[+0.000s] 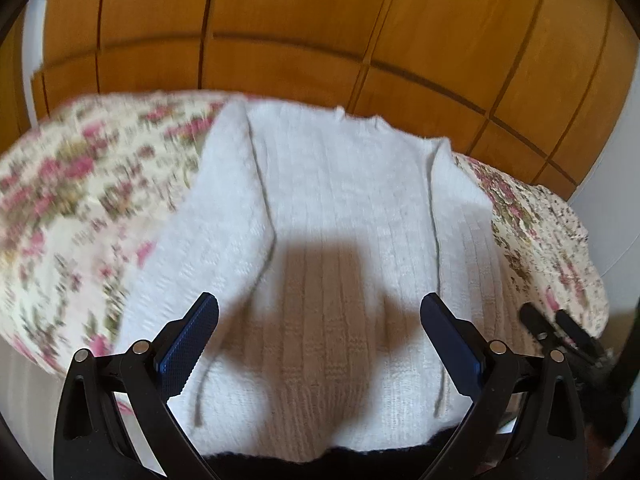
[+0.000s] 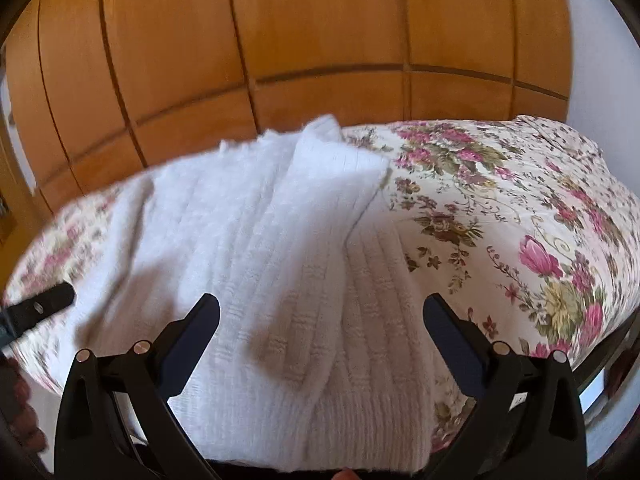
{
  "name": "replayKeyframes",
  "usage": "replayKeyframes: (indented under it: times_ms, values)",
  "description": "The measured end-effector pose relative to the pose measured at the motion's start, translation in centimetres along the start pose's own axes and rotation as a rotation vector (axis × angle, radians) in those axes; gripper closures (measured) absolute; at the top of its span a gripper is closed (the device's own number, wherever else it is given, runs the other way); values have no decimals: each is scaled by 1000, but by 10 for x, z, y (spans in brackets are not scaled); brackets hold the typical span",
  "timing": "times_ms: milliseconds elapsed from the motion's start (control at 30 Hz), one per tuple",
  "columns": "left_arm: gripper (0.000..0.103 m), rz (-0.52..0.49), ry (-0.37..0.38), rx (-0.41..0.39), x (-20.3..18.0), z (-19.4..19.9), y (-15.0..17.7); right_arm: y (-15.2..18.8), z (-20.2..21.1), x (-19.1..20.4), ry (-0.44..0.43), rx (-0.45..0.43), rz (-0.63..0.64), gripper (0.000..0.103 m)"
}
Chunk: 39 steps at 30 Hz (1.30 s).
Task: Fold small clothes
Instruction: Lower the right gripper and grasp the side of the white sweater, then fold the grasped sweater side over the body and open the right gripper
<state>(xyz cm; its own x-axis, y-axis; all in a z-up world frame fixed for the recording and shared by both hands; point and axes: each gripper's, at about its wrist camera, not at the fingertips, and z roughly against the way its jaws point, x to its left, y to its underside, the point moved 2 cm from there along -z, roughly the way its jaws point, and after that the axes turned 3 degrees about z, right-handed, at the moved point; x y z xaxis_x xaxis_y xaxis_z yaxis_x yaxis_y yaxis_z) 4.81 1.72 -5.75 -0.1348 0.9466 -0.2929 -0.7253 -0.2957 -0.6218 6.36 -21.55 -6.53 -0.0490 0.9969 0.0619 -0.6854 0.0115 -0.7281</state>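
Left wrist view looks down on a white knitted sweater (image 1: 340, 200) spread flat on a floral bedspread (image 1: 80, 200), its neckline towards 12 o'clock and its hem towards 6 o'clock. Both sleeves are laid inwards alongside the body, one running from 11 to 7 o'clock, the other from 1 to 5 o'clock. The left hand-held gripper (image 1: 319, 320) hangs over the lower part of the sweater with its jaws spread wide and nothing between them; its blue-padded fingers (image 1: 188, 344) stand apart from the knit, and a shadow falls on the ribbing between them. At 4 o'clock the black tip of the right hand-held gripper (image 1: 560, 328) shows at the sweater's edge, over the bedspread. A wall of wooden wardrobe panels (image 1: 320, 40) fills the background from 10 to 2 o'clock.

Right wrist view shows the same sweater (image 2: 240, 240) from its right side, with a sleeve (image 2: 320, 200) folded across the body from 12 towards 6 o'clock. The right hand-held gripper (image 2: 321, 320) is released too, jaws wide, poised above the sleeve cuff and hem without gripping either. Bare floral bedspread (image 2: 520, 220) stretches from 1 to 4 o'clock. At 9 o'clock a black finger of the left hand-held gripper (image 2: 44, 306) lies over the sweater's far edge. Motion blur softens the sweater's far parts.
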Motion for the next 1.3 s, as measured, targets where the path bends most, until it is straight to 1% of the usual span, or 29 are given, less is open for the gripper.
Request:
replayKeyframes:
  times_ms: [67, 133, 167, 300, 367, 467, 500, 600, 633, 667, 733, 800, 867, 900, 967, 1000, 1033, 1067, 1133, 1300]
  values:
    - [3, 31, -20, 16, 6, -9, -2, 0, -10, 0, 15, 23, 25, 2]
    - [3, 46, -57, 31, 11, -20, -4, 1, -23, 3, -13, 77, 57, 2]
    - [3, 45, -67, 36, 12, -23, -6, 1, -27, 5, -18, 88, 73, 2]
    - [3, 18, -119, 39, 16, -41, -11, 3, -35, 11, -28, 90, 114, 2]
    - [3, 1, -128, 53, 17, -52, -13, 2, -39, 13, -38, 91, 123, 2]
    - [3, -20, -122, 75, 16, -68, -14, -1, -42, 18, -42, 87, 142, 2]
    - [3, -30, -136, 85, 16, -74, -14, -1, -43, 20, -39, 88, 150, 2]
    - [3, -62, -165, 72, 15, -89, -16, -3, -45, 23, -49, 88, 168, 3]
    - [3, -79, -179, 66, 14, -94, -16, -3, -46, 24, -52, 90, 173, 8]
    - [3, -93, -187, 57, 14, -97, -16, -3, -47, 25, -54, 91, 179, 16]
    - [3, -124, -214, 42, 12, -105, -14, 0, -52, 29, -69, 107, 200, 23]
    - [3, -148, -232, 16, 12, -110, -11, 5, -61, 32, -87, 141, 217, 30]
    - [3, -147, -238, -11, 12, -110, -8, 12, -70, 32, -105, 164, 228, 47]
    - [3, -146, -239, -21, 12, -109, -7, 12, -71, 32, -112, 159, 233, 52]
    - [3, -143, -234, -34, 13, -109, -6, 9, -69, 30, -133, 142, 240, 82]
    - [3, -140, -231, -40, 14, -109, -6, 5, -68, 28, -143, 139, 231, 87]
    - [3, -140, -227, -48, 15, -109, -6, 1, -68, 22, -165, 138, 201, 90]
    - [3, -141, -225, -53, 16, -109, -6, -3, -68, 14, -200, 141, 155, 91]
    - [3, -142, -215, -61, 17, -109, -6, -11, -68, -1, -226, 130, 95, 91]
    - [3, -154, -188, -73, 19, -107, -2, -34, -67, -47, -132, 63, 27, 92]
